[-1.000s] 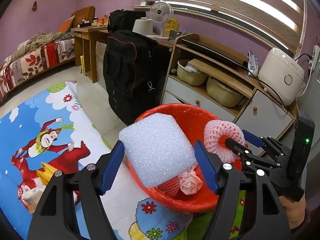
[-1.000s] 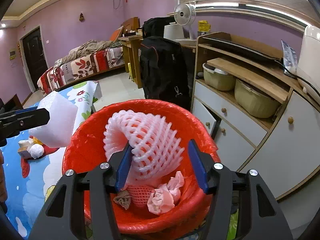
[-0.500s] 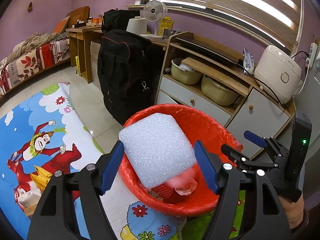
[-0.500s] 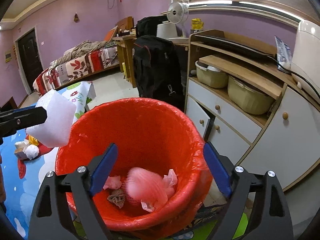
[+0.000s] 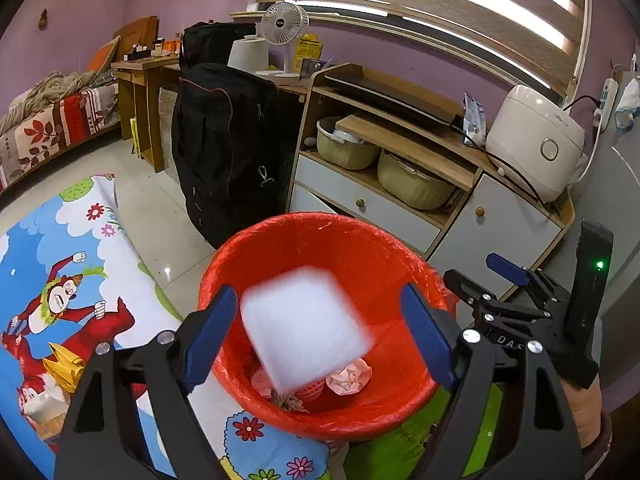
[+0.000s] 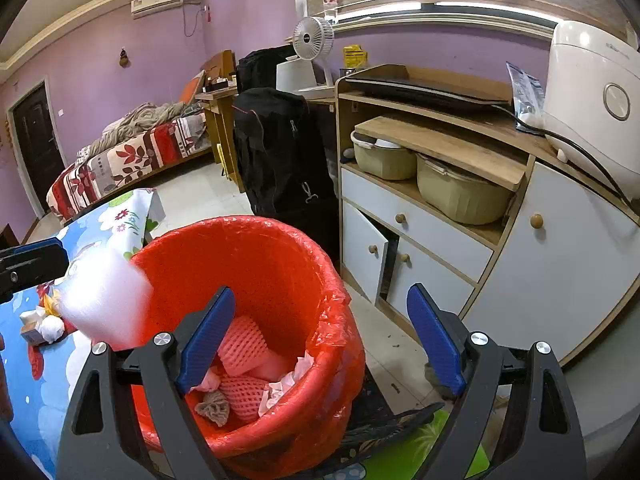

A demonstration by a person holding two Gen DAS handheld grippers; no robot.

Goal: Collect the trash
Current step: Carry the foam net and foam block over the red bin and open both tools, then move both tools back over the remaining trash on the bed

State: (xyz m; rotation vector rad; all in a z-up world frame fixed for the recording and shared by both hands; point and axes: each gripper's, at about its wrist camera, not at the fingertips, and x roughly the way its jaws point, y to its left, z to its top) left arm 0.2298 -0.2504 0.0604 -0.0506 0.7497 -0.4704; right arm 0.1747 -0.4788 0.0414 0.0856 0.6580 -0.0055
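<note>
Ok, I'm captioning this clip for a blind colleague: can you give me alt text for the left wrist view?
A blurred white foam block drops between the left gripper's open blue fingers into a red-lined trash bin holding pink scraps. The open right gripper hangs at the right, with a cartoon mat on the left.

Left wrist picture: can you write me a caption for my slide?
The left tool, its jaws just opened, lets a blurred white foam block fall into the red bin.
</note>
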